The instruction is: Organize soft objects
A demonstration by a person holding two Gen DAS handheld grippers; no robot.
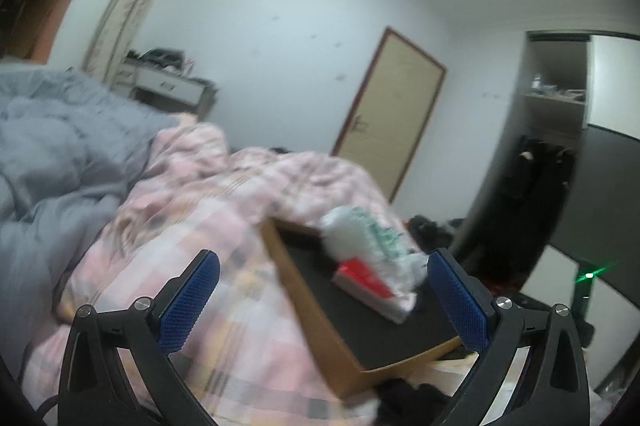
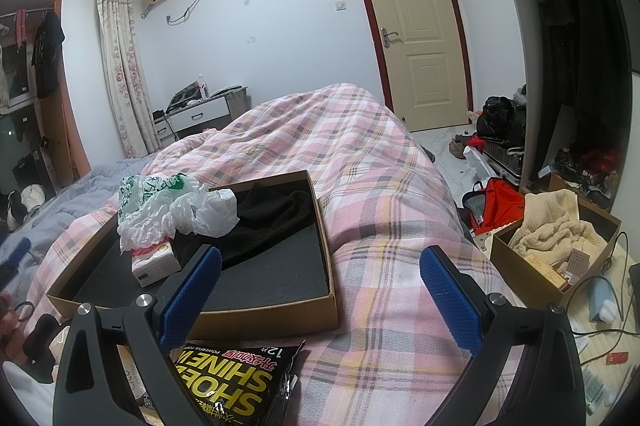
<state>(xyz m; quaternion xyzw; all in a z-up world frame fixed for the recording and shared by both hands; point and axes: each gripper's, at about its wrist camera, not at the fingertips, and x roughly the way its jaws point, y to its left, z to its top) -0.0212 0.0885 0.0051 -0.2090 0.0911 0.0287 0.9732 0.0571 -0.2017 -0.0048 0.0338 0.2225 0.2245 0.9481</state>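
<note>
Bed (image 2: 360, 162) mostly blurred in the left view; box (image 2: 320, 310) half hidden by bag (image 2: 176, 202) (both grippers' fingers wide apart, holding nothing).

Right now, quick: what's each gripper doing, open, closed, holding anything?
Left gripper: open, nothing held.
Right gripper: open, nothing held.

My left gripper (image 1: 324, 300) has jaws wide apart, nothing btwn them. Ahead: cardboard box (image 1: 308, 310) on pink plaid quilt (image 1: 192, 226), w/ crumpled plastic bag (image 1: 360, 230) and red-white pack (image 1: 368, 286) inside. View's blurry.
</note>
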